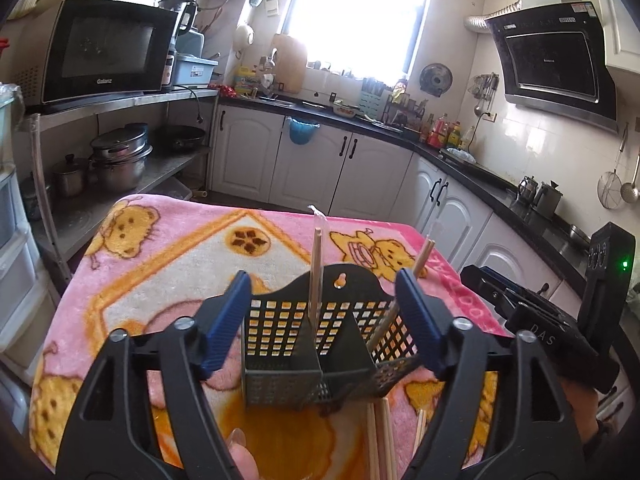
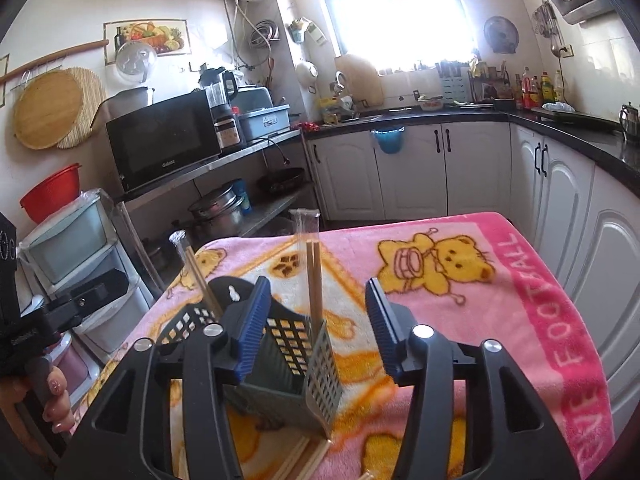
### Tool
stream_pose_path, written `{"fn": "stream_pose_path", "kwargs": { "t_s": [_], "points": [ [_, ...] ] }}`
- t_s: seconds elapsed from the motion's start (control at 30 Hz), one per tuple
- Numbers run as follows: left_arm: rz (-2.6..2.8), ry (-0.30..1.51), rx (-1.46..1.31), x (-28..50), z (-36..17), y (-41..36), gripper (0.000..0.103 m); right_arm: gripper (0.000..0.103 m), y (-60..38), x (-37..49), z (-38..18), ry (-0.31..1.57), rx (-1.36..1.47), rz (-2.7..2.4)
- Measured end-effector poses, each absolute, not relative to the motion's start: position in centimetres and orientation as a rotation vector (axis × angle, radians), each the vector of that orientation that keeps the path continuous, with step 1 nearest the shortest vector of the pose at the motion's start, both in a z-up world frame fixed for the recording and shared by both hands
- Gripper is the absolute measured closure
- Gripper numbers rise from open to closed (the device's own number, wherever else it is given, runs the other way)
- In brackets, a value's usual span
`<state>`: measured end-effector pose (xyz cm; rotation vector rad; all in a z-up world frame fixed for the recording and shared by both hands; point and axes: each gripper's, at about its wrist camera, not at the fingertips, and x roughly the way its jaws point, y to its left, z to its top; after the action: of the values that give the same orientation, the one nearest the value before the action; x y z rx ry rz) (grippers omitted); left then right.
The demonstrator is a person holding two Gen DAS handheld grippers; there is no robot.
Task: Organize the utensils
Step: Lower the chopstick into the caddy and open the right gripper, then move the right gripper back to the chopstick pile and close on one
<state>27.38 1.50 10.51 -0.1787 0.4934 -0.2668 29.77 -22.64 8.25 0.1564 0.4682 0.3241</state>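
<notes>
A black perforated utensil holder (image 1: 320, 344) with two compartments stands on the pink bear blanket (image 1: 168, 264). One wrapped pair of wooden chopsticks (image 1: 316, 264) stands upright in it, another (image 1: 420, 264) leans in its right compartment. Loose chopsticks (image 1: 380, 440) lie on the blanket just in front of the holder. My left gripper (image 1: 324, 320) is open, its jaws either side of the holder, empty. My right gripper (image 2: 316, 324) is open and empty, close above the holder (image 2: 292, 360); upright chopsticks (image 2: 314, 280) show between its jaws, leaning ones (image 2: 196, 272) to the left.
The blanket covers a small table (image 2: 520, 320) in a kitchen. A metal shelf with microwave (image 1: 108, 52) and pots (image 1: 120, 156) stands left. White cabinets (image 1: 360, 168) and a black counter run behind and right. The right gripper's body (image 1: 560, 320) shows at the table's right edge.
</notes>
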Motion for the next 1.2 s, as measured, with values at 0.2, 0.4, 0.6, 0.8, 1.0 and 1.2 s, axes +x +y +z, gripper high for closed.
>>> {"fn": "stream_pose_path", "kwargs": {
  "t_s": [0.2, 0.4, 0.6, 0.8, 1.0, 1.2],
  "points": [
    [-0.25, 0.486, -0.166, 25.9, 9.8, 1.6, 0.013, 0.04, -22.4, 28.0, 8.1, 0.479, 0.111, 0.339],
    [-0.235, 0.472, -0.169, 24.5, 9.5, 2.0, 0.01, 0.034, -22.0, 25.9, 8.3, 0.467, 0.074, 0.345],
    [-0.219, 0.46, -0.188, 22.7, 9.3, 3.0, 0.01, 0.03, -22.1, 23.7, 8.4, 0.457, 0.059, 0.353],
    [-0.211, 0.469, -0.211, 21.1, 9.0, 3.9, 0.01, 0.029, -22.1, 21.8, 8.1, 0.453, 0.028, 0.357],
    [-0.219, 0.494, -0.235, 20.1, 8.1, 4.6, 0.01, 0.029, -22.1, 20.3, 7.6, 0.47, 0.015, 0.361],
    [-0.241, 0.533, -0.249, 19.3, 6.6, 4.5, 0.01, 0.029, -22.6, 19.1, 6.8, 0.492, 0.012, 0.347]
  ]
}}
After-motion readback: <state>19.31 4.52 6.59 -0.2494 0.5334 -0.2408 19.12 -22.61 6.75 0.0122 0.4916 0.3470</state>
